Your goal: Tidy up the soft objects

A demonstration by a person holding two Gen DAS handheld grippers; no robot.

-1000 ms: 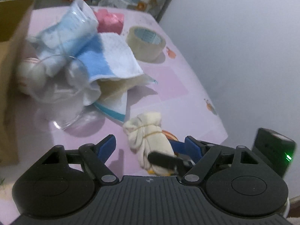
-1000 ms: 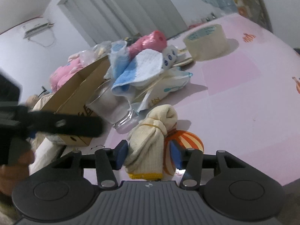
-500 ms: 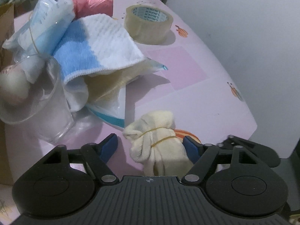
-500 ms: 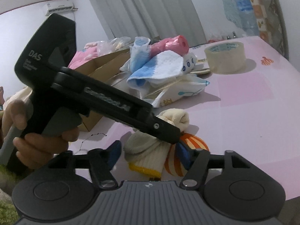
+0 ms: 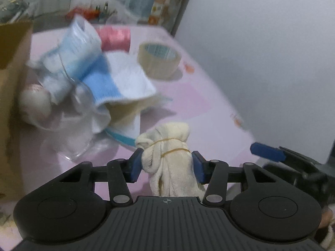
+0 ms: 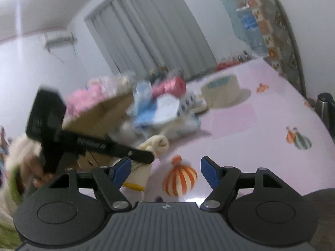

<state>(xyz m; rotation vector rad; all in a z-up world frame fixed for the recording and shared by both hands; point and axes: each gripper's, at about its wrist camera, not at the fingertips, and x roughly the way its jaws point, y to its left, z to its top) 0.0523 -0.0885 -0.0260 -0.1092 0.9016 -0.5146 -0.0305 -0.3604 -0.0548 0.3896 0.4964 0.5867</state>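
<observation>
Left wrist: our left gripper (image 5: 166, 165) jaws closing onto the cream rubber-banded sock bundle (image 5: 167, 146), bottom centre, pads touching it. Cloth pile (image 5: 117, 81) upper left unsorted. Right wrist: our right gripper (image 6: 166, 173) wide, empty; bundle lower left.

Black gripper (image 5: 166, 166) — blue pads (image 5: 134, 165)

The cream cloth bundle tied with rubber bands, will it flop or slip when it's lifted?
The cream cloth bundle probably squashes between the closing left claw pads, since it looks like soft fabric. The rubber bands should keep it bunched. Its loose yellow-edged end may droop. Slipping seems unlikely.
</observation>
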